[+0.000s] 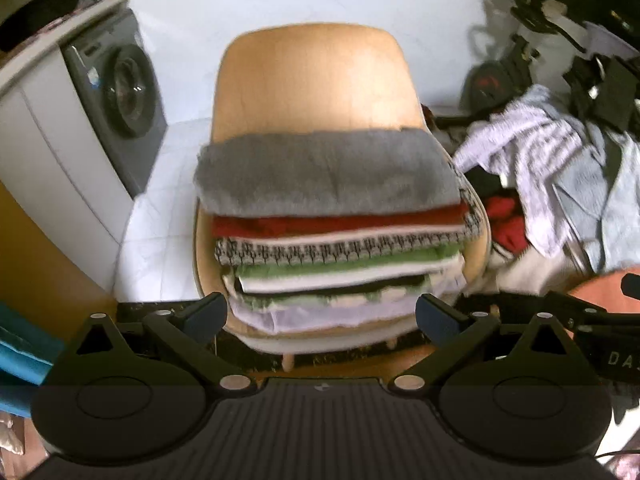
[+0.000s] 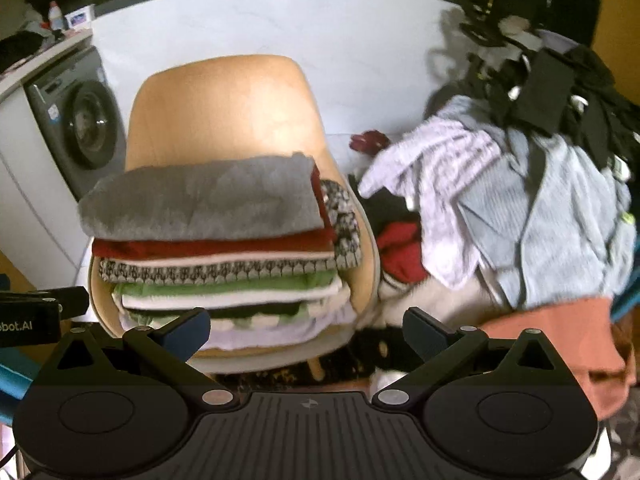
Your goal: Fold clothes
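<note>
my left gripper [image 1: 320, 316] and right gripper [image 2: 306, 330] hang spread and empty before the folded stack [image 1: 332, 232] on the chair [image 1: 316, 76], kept apart from the unfolded heap [image 2: 520, 208].

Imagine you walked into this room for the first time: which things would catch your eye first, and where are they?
A tall stack of folded clothes, topped by a grey fleece, sits on a wooden chair in the middle. To its right lies a messy pile of unfolded laundry; a washing machine stands at the left.
</note>
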`<state>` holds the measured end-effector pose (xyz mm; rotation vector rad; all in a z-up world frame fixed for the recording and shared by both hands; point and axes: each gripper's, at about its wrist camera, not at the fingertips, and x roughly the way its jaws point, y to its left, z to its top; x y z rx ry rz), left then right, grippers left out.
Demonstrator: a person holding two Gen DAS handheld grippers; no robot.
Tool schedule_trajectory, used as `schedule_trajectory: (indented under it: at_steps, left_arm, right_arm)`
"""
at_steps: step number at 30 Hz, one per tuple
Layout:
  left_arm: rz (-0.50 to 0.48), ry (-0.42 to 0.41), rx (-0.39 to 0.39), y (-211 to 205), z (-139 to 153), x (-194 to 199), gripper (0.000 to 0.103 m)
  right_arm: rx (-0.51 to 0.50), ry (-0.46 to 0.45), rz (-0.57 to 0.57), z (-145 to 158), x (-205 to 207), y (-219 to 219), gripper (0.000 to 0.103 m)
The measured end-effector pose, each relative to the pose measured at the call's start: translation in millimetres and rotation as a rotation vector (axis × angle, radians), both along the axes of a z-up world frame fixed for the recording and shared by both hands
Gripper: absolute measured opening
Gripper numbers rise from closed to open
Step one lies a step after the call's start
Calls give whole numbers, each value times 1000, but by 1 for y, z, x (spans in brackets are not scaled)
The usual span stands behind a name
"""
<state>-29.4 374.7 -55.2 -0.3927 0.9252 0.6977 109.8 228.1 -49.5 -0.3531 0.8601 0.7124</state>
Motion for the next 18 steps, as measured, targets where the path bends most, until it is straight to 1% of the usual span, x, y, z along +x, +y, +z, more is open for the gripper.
schedule_trajectory:
  at_steps: [4,9,12,16,18]
  left_arm:
    - [-32,7,5,-4,-3,-20,102]
    - [-55,3,-5,-10,-4,-39,102]
    - [-73,-5,-11,-17,-3,-46,102]
    - [-96,-6,5,-27,0,-47,102]
    - [-92,-9,16,-32,3,-48,102]
  right_arm:
    - [2,-8,-34,0,-34,-9,102]
    - [-23,-18,-73,0,-68,-23,102]
    - [-27,-25,-95,3,-80,-34,102]
    - [-23,-30,-114,6,-88,-45,102]
    - [-22,-38,-107,8,-91,-48,102]
